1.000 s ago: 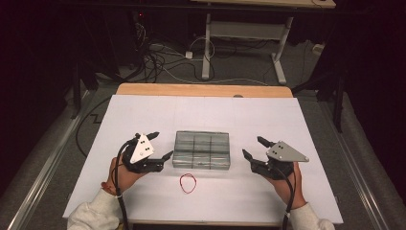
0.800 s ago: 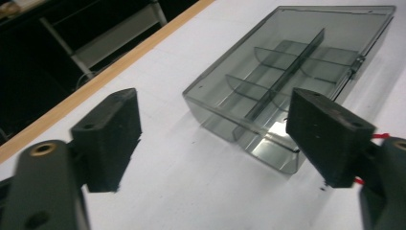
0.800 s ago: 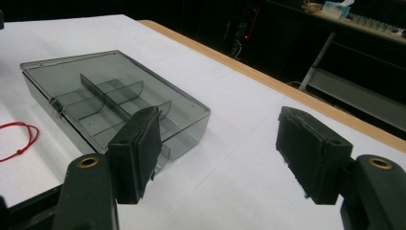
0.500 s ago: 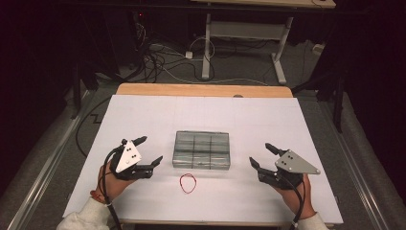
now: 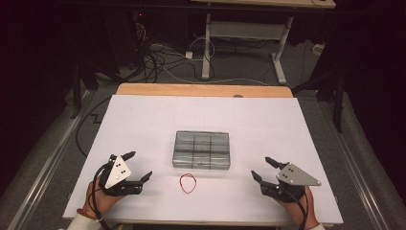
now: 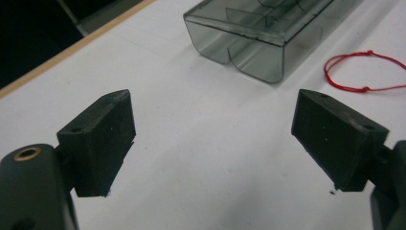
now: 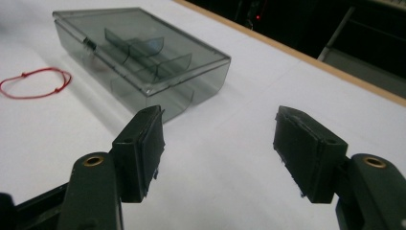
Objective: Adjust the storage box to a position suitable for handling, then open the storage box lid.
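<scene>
The clear plastic box [image 5: 201, 150], lid shut and dividers showing through its walls, is sitting untouched at the middle of the white table [image 5: 143, 120], with a red string loop [image 5: 187, 183] lying just in front of it toward the person. At the left, the left gripper [image 5: 139, 165] is resting low over the table's near left corner, having drawn back from the box's left side over the past second; its jaws have just been opening and are standing wide apart with nothing between them, as the left gripper view confirms, where the box [image 6: 268, 38] and the string loop [image 6: 366, 72] lie well beyond the black pads [image 6: 103, 139]. At the right, the right gripper [image 5: 263, 168] is likewise pulling back toward the near right corner and away from the box's right side; its jaws have just been closing a little yet are still gaping, empty, with bare table between them in the right gripper view and the box [image 7: 143, 57] off ahead to the left. Both hands are backing off together, which suggests that work on the closed box is either finished or pausing, and that the string loop may be the next thing to handle.
</scene>
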A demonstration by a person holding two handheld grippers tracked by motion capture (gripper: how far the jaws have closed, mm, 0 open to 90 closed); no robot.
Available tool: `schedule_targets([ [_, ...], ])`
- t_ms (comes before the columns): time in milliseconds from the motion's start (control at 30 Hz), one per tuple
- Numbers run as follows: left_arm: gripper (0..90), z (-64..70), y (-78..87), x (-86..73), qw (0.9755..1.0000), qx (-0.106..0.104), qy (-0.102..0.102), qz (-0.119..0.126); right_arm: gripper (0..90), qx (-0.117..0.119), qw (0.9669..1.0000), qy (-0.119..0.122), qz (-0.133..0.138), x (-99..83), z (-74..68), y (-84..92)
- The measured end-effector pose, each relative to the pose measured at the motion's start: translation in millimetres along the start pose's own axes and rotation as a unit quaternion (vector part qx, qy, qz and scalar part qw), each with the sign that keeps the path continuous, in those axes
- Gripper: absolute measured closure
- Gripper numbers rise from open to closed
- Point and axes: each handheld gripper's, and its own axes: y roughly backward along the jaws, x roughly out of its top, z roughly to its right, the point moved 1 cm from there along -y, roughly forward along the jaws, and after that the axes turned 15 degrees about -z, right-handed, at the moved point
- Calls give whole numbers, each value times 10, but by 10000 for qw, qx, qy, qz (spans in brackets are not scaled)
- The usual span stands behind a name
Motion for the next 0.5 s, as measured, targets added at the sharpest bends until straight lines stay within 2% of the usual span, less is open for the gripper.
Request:
schedule_targets([
  [267,144,66,8,-109,9997,-181,13,-131,368,224,9996,88,-173,-102,-131,-53],
  [433,144,95,-12,-126,9992,-291,30,-267,426,293,9992,234,-166,-89,-194,-82],
  [500,145,95,-24,-123,9991,-314,56,-296,482,337,9989,289,-160,-82,-211,-86],
])
